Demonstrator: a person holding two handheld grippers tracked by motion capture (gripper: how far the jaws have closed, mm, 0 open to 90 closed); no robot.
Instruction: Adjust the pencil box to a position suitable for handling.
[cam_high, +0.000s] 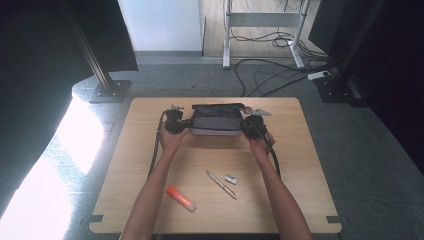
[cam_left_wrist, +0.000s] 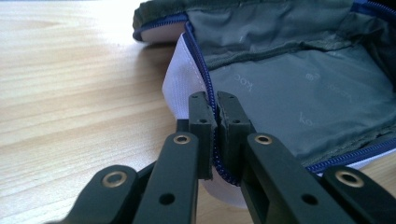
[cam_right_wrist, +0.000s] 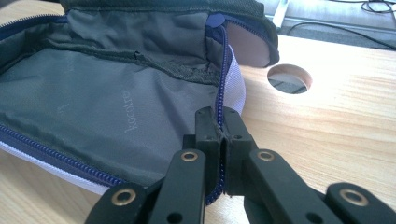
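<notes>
An unzipped pencil case (cam_high: 216, 120) with a grey lining and a blue zipper lies at the far middle of the wooden table (cam_high: 150, 155). My left gripper (cam_high: 176, 122) is shut on the case's left zipper edge (cam_left_wrist: 205, 88); the pads (cam_left_wrist: 201, 122) pinch the blue teeth. My right gripper (cam_high: 252, 125) is shut on the right zipper edge (cam_right_wrist: 220, 100), its pads (cam_right_wrist: 208, 128) clamped on the fabric. The grey lining (cam_left_wrist: 299, 93) lies open between them, and it also faces the right gripper view, pencil case (cam_right_wrist: 102, 88).
An orange glue stick (cam_high: 181, 198), a silver pen (cam_high: 220, 184) and a small silver clip (cam_high: 230, 179) lie on the near half of the table. A round cable hole (cam_right_wrist: 289, 78) sits in the tabletop right of the case. Cables (cam_high: 270, 75) lie on the floor beyond.
</notes>
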